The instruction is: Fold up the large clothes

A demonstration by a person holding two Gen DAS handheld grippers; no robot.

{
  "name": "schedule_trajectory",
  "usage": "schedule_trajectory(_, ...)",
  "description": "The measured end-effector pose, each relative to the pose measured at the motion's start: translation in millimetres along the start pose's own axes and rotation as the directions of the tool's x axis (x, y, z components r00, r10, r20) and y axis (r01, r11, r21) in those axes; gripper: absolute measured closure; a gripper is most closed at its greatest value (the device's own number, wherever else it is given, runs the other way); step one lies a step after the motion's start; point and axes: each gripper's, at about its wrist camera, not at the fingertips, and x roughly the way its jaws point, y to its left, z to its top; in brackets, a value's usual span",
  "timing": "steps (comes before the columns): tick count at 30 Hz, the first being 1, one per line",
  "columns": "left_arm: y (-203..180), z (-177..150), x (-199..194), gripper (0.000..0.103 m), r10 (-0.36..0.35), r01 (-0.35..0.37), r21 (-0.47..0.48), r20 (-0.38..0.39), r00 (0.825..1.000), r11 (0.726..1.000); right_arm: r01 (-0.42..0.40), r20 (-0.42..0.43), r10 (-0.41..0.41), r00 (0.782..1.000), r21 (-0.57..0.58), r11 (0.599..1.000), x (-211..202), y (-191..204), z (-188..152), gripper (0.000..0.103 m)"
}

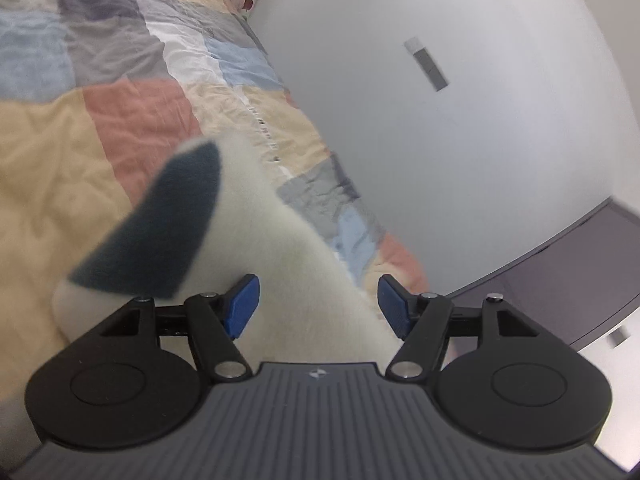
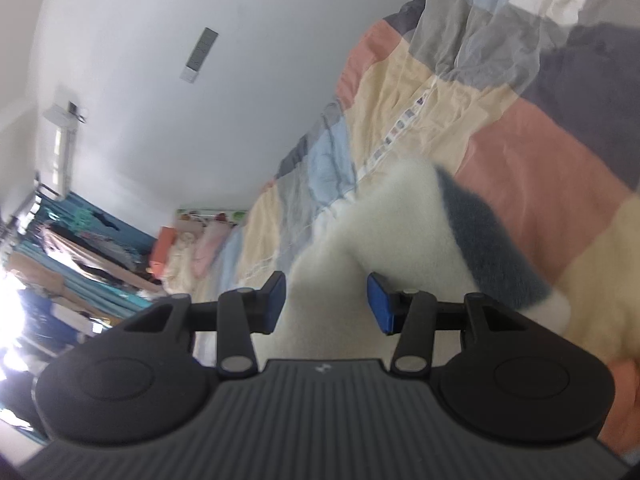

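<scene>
A fluffy white garment [image 1: 256, 208] with a dark teal band [image 1: 160, 232] lies on the patchwork quilt [image 1: 52, 152]. My left gripper [image 1: 319, 306] is open just above it. White fleece lies in the gap, and the blue pads [image 1: 244, 306] stand clear of it. In the right wrist view the same white garment [image 2: 384, 216] and its teal band [image 2: 488, 248] stretch away over the quilt [image 2: 540, 152]. My right gripper [image 2: 327, 303] is open more narrowly. Fleece fills the space between its pads [image 2: 378, 304], which do not visibly pinch it.
The bed runs along a pale grey wall [image 1: 440, 120] that carries a small panel [image 1: 426, 64]. A grey cabinet [image 1: 580, 272] stands past the bed's edge. Pillows and soft toys [image 2: 192, 248] sit at the bed's far end. Hanging clothes [image 2: 60, 248] fill the lower left of the right wrist view.
</scene>
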Motion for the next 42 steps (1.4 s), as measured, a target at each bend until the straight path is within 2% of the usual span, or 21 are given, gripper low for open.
schedule_trajectory(2,2,4,14,0.031,0.031,-0.031,0.022,-0.028,0.999,0.999,0.044,-0.015,-0.044,0.999,-0.016,0.999,10,1,8,0.054)
schedule_trajectory(4,4,7,26,0.031,0.065,-0.062,0.047,-0.049,0.997,0.997,0.049,-0.032,-0.050,0.998,-0.033,0.998,16,4,15,0.054)
schedule_trajectory(6,-2,9,31,0.031,0.093,-0.087,0.128,-0.044,0.995,0.988,0.047,-0.041,-0.051,0.998,-0.083,0.995,20,8,22,0.054)
schedule_trajectory(11,-15,29,42,0.028,0.198,-0.185,0.328,-0.005,0.980,0.926,0.078,-0.091,-0.097,0.991,-0.191,0.978,31,7,37,0.054)
schedule_trajectory(14,-14,45,45,0.024,0.261,-0.251,0.406,0.030,0.965,0.879,0.158,-0.066,-0.178,0.982,-0.235,0.959,33,-2,42,0.055)
schedule_trajectory(17,-6,56,45,0.022,0.303,-0.291,0.458,0.048,0.952,0.840,0.158,-0.064,-0.176,0.982,-0.229,0.961,34,-12,44,0.057)
schedule_trajectory(19,5,60,44,0.022,0.324,-0.312,0.430,0.048,0.945,0.847,0.155,-0.064,-0.174,0.983,-0.234,0.960,35,-14,45,0.054)
schedule_trajectory(21,21,60,42,0.022,0.307,-0.296,0.358,0.026,0.951,0.886,0.160,-0.033,-0.172,0.985,-0.226,0.961,35,-15,47,0.032)
schedule_trajectory(22,29,59,43,0.022,0.289,-0.274,0.320,-0.001,0.957,0.907,0.173,-0.006,-0.179,0.984,-0.221,0.960,34,-15,49,0.018)
schedule_trajectory(24,41,57,45,0.022,0.278,-0.266,0.233,-0.019,0.960,0.935,0.187,0.024,-0.187,0.982,-0.224,0.956,33,-16,53,0.019)
schedule_trajectory(26,46,57,49,0.022,0.280,-0.269,0.187,-0.034,0.960,0.945,0.183,0.012,-0.185,0.983,-0.206,0.961,34,-21,58,0.019)
schedule_trajectory(30,46,54,60,0.022,0.308,-0.295,0.214,-0.032,0.951,0.931,0.183,-0.064,-0.192,0.979,-0.131,0.974,46,-38,60,0.019)
schedule_trajectory(36,44,48,78,0.023,0.291,-0.273,0.221,-0.052,0.955,0.936,0.160,-0.187,-0.175,0.967,-0.091,0.983,72,-47,50,0.020)
schedule_trajectory(40,37,45,93,0.024,0.328,-0.304,0.272,-0.047,0.944,0.913,0.176,-0.171,-0.204,0.964,-0.166,0.970,79,-41,49,0.024)
schedule_trajectory(42,33,43,96,0.033,0.334,-0.308,0.303,-0.036,0.942,0.902,0.176,-0.166,-0.208,0.964,-0.190,0.966,81,-39,49,0.031)
